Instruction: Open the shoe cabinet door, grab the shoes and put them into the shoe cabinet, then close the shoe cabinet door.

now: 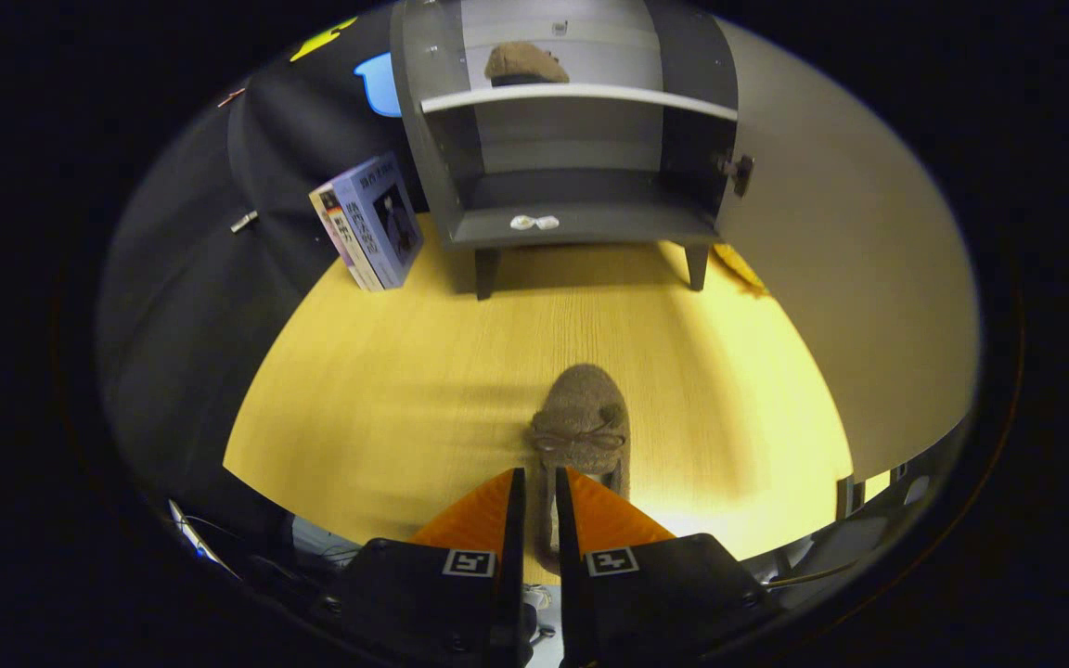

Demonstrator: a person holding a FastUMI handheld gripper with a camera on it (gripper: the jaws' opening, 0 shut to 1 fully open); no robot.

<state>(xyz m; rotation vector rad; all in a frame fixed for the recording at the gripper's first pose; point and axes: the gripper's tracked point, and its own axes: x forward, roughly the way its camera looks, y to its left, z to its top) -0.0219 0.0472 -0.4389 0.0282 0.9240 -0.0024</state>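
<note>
Your gripper (534, 492) is pinched narrow on the brown shoe (581, 422), both fingers pressing the near rim of it from either side. It is a soft, fuzzy slipper with a small bow of the same brown across its top, and its rounded toe points away from you toward the shoe cabinet (572, 139). The shoe sits over the yellow wood-grain table (386, 390) (whether it rests on the surface or is just lifted off it, you cannot tell). Well beyond it stands the grey cabinet on short legs, its door (831, 278) swung wide open to the right. A second brown shoe (525, 63) already sits on the pale upper shelf (581, 95), and a small white thing (534, 222) lies on the bottom shelf. Left of the cabinet, a few books (372, 223) lean together.
</note>
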